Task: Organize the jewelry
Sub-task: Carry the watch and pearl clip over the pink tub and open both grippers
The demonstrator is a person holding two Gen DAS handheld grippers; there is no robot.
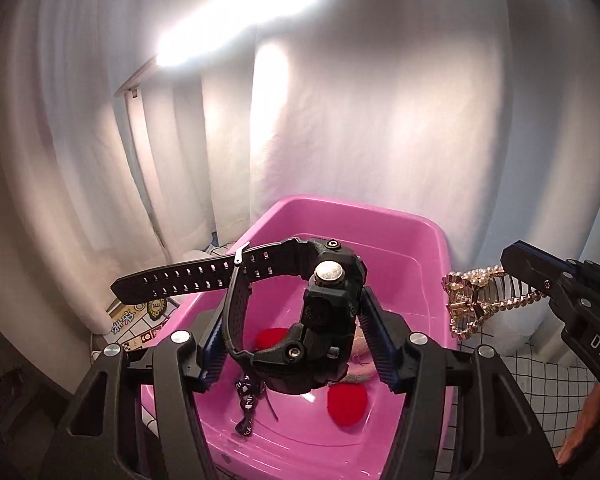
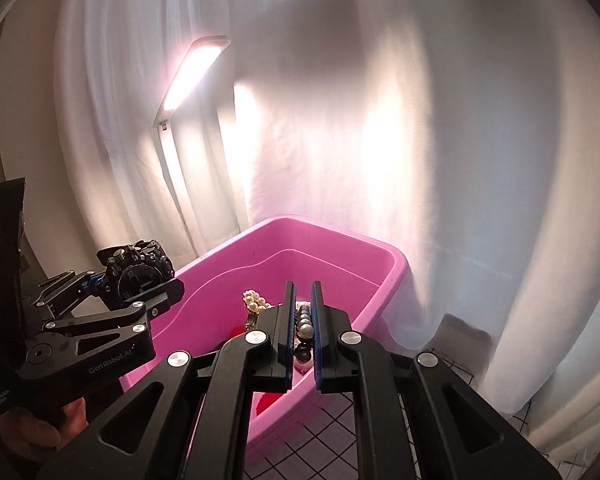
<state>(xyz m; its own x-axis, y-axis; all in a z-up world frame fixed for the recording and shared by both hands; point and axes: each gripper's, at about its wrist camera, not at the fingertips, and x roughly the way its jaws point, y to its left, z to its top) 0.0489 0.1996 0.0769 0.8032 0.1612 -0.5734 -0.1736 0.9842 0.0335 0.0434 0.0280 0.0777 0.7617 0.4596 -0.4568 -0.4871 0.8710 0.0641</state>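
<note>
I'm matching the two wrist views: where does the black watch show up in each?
Left wrist view: the black watch sits lower centre, clamped in the left gripper, above the pink tub.
Right wrist view: it is at the left edge, held beside the tub.
Shared landmark: the pink tub.

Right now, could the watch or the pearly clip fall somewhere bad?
Maybe. The black watch is pinched only at its case, with its strap sticking out past the pink tub rim, so it might snag. The pearl hair clip hangs beside the tub, so it could miss.
</note>
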